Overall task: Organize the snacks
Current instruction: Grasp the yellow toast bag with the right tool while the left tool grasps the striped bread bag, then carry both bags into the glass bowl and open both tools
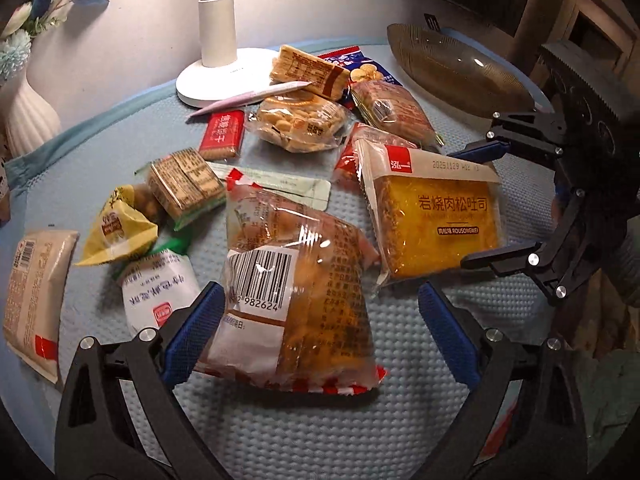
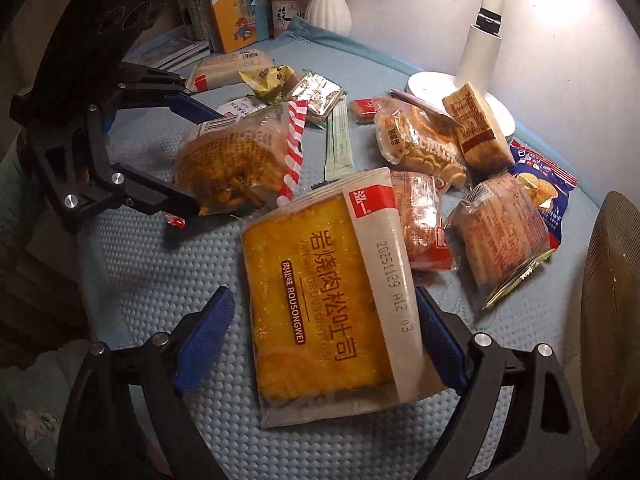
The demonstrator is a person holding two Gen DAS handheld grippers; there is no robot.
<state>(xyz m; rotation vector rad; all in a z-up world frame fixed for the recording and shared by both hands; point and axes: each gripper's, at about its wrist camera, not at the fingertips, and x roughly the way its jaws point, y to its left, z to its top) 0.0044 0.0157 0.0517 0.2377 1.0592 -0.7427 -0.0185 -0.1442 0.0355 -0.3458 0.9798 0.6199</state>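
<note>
Several wrapped snacks lie scattered on a blue textured mat (image 1: 280,420). My left gripper (image 1: 322,334) is open and straddles a clear bread packet (image 1: 296,280) with a barcode and a red-white striped edge; the left pad touches the wrapper, the right pad stands apart. My right gripper (image 2: 322,338) is open around a yellow pork-floss toast packet (image 2: 320,300), its right pad against the white edge. Each wrist view shows the other gripper too: the right gripper (image 1: 460,208) at the toast packet (image 1: 436,220), the left gripper (image 2: 208,159) around the bread packet (image 2: 236,160).
A dark glass bowl (image 1: 452,68) sits at the mat's far right. A white lamp (image 1: 216,40) stands at the back, a white vase (image 1: 28,116) and books (image 2: 236,8) to the left. Biscuit and cake packets (image 1: 300,120) crowd the middle.
</note>
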